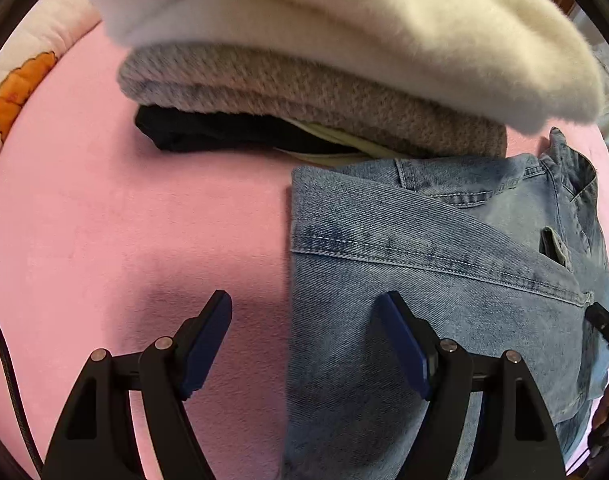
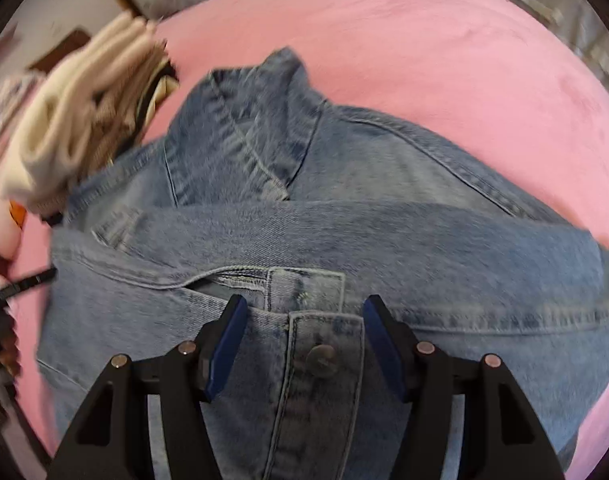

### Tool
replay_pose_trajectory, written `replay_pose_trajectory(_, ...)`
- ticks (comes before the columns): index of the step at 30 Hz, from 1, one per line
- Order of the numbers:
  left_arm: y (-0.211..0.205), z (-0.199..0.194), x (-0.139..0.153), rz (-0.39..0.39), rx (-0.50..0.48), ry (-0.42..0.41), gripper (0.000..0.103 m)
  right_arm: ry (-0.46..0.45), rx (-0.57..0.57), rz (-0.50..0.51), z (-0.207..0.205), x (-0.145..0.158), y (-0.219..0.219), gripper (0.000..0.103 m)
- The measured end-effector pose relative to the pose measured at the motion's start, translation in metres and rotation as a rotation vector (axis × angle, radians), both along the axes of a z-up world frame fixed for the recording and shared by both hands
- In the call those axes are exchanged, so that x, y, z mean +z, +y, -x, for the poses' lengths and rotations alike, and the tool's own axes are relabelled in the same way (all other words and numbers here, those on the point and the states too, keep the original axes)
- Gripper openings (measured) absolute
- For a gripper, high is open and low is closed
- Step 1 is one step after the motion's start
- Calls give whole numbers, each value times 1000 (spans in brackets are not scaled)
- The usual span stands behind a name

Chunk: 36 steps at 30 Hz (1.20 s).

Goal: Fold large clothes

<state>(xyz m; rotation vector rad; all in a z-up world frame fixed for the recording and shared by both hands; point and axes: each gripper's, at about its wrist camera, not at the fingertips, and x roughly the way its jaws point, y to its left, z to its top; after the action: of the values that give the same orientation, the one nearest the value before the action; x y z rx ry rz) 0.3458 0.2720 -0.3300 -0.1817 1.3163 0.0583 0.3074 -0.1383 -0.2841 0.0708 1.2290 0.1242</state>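
The faded blue denim jacket (image 2: 344, 208) lies folded on the pink bed (image 2: 444, 48), seams and a metal button (image 2: 321, 361) showing. Both the left gripper (image 1: 304, 308) and right gripper (image 2: 304, 312) hold their jaws apart, gripping nothing.

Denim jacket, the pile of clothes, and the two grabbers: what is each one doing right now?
denim jacket: partly folded, lying flat on the pink bed cover, not gripped.
white fluffy sweater: folded, top of the stack.
grey knit sweater: folded, under the white one.
black garment: folded, bottom of the stack.
left gripper: open, holding nothing.
right gripper: open, over the jacket's button.
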Motion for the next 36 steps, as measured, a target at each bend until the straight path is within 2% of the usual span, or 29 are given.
replay_pose_trajectory(1, -1, -1, -2, 7, -8, 4, 61, -8, 30, 13, 1, 0, 6, 39)
replay_pose_trajectory(2, -4, -1, -3, 29, -35, 2, 20, -18, 54, 29, 2, 2, 13, 32)
replay_pose_trajectory(3, -7, 0, -2, 19, -41, 2, 7, -29, 65, 44, 3, 4, 16, 30)
replay_pose_trajectory(6, -18, 9, 14, -88, -36, -91, 4, -119, 80, 105, 9, 22, 27, 29)
replay_pose_trajectory(8, -18, 18, 27, -117, -2, -164, 4, -208, 70, 116, 13, 40, 30, 29)
replay_pose_trajectory(10, -13, 23, 32, -104, 42, -200, 4, -257, 48, 124, 12, 48, 29, 29)
replay_pose_trajectory(12, -9, 26, 31, -100, 76, -216, 4, -253, 33, 146, 3, 41, 30, 29)
replay_pose_trajectory(14, -9, 29, 25, -133, 105, -221, 4, -218, 32, 175, -7, 23, 33, 29)
replay_pose_trajectory(16, -7, 29, 16, -254, 151, -204, 0, -184, 10, 197, -13, 7, 32, 29)
replay_pose_trajectory(17, 1, 26, 6, -278, 183, -165, 1, -172, 2, 207, -15, 0, 32, 29)
replay_pose_trajectory(18, 12, 22, 0, -266, 208, -123, 1, -163, -13, 212, -17, -6, 32, 31)
replay_pose_trajectory(20, 31, 23, -9, -188, 257, -76, 3, -155, -44, 208, -19, -5, 30, 37)
replay_pose_trajectory(22, 34, 25, -4, -188, 236, -77, 4, -134, -63, 197, -21, 1, 26, 43)
replay_pose_trajectory(24, 27, 30, 2, -210, 181, -62, 19, -125, -69, 196, -18, 10, 23, 44)
replay_pose_trajectory(28, 0, 55, 25, -201, 80, -87, 29, -183, -87, 179, 14, 41, 22, 44)
replay_pose_trajectory(29, -9, 64, 34, -176, 61, -100, 32, -196, -87, 159, 22, 46, 24, 44)
replay_pose_trajectory(32, -39, 84, 54, -81, 23, -125, 52, -219, -69, 57, 49, 61, 39, 44)
replay_pose_trajectory(36, -87, 104, 61, -15, -45, -142, 53, -196, -8, -58, 77, 61, 82, 44)
